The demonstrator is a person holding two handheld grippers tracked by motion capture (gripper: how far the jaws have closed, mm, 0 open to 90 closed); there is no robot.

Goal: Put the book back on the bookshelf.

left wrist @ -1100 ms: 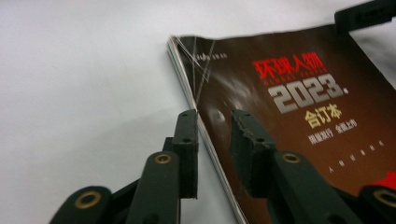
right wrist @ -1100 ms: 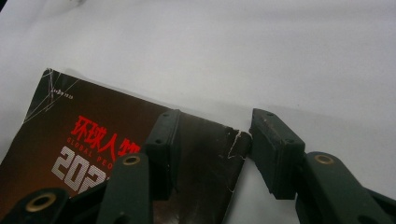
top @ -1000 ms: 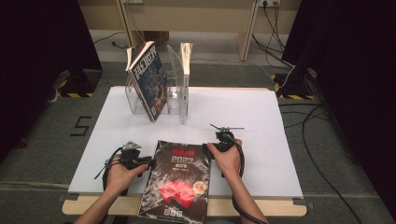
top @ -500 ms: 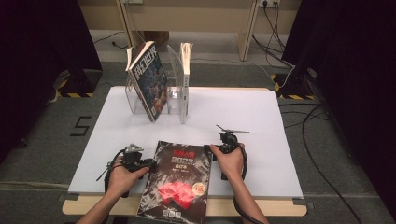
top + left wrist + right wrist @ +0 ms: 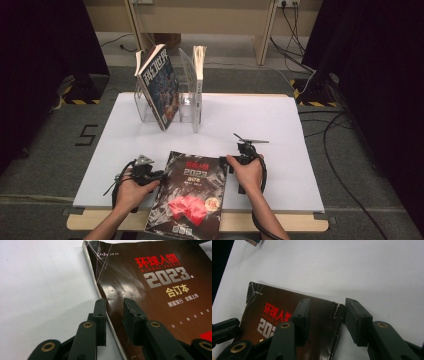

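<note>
A: High view first: where does the magazine (image 5: pixel 189 196) lie?

B: Lower centre of the frame, flat on the white table (image 5: pixel 280 125), its bottom edge hanging over the near rim. Dark cover, red shapes low on it.

A: And the hands?

B: The left gripper (image 5: pixel 159 174) sits at the magazine's left edge, the right gripper (image 5: pixel 229 163) at its upper right corner.

A: Left gripper view, then. Is it gripping?

B: The left gripper (image 5: pixel 115 315) straddles the spine edge, one jaw over the table, the other over the cover. The jaws have just been closing, with the edge between them, yet a gap shows on both sides; the pads do not press.

A: Right gripper view?

B: The right gripper (image 5: pixel 325 315) stands wide, one jaw over the cover, the other over bare table in the lower right, with the creased corner in the gap. It grips nothing.

A: Anything else on the table?

B: In the upper left of the high view, a clear rack (image 5: pixel 186 102) holding an upright magazine (image 5: pixel 159 89) and a thin book (image 5: pixel 199 80).
</note>
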